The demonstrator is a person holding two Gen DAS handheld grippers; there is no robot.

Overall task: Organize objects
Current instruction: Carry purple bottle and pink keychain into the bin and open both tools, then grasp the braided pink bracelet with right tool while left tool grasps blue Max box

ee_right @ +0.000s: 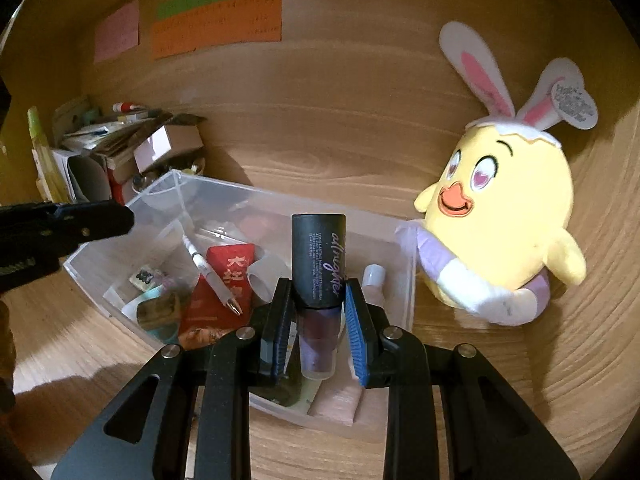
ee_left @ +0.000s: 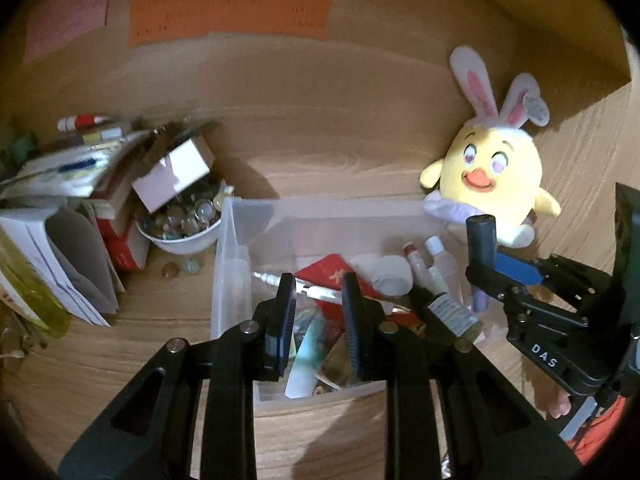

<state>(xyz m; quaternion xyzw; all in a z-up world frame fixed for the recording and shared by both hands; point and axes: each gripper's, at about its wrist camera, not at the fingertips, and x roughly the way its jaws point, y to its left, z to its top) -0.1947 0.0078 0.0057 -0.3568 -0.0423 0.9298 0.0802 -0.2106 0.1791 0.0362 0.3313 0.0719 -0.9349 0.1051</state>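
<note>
A clear plastic bin (ee_left: 232, 264) (ee_right: 404, 300) on the wooden desk holds a red packet (ee_right: 224, 288), a white pen (ee_right: 208, 272), small bottles (ee_left: 440, 264) and other bits. My right gripper (ee_right: 318, 300) is shut on a black-capped purple spray bottle (ee_right: 318, 256) and holds it upright above the bin's right part; it shows in the left wrist view (ee_left: 482, 240) too. My left gripper (ee_left: 318, 300) is open and empty over the bin's front middle.
A yellow chick plush with bunny ears (ee_left: 492, 176) (ee_right: 504, 216) leans against the wall right of the bin. A white bowl of glass marbles (ee_left: 180, 224), a small cardboard box (ee_left: 172, 176) and stacked papers (ee_left: 60, 240) stand left of it.
</note>
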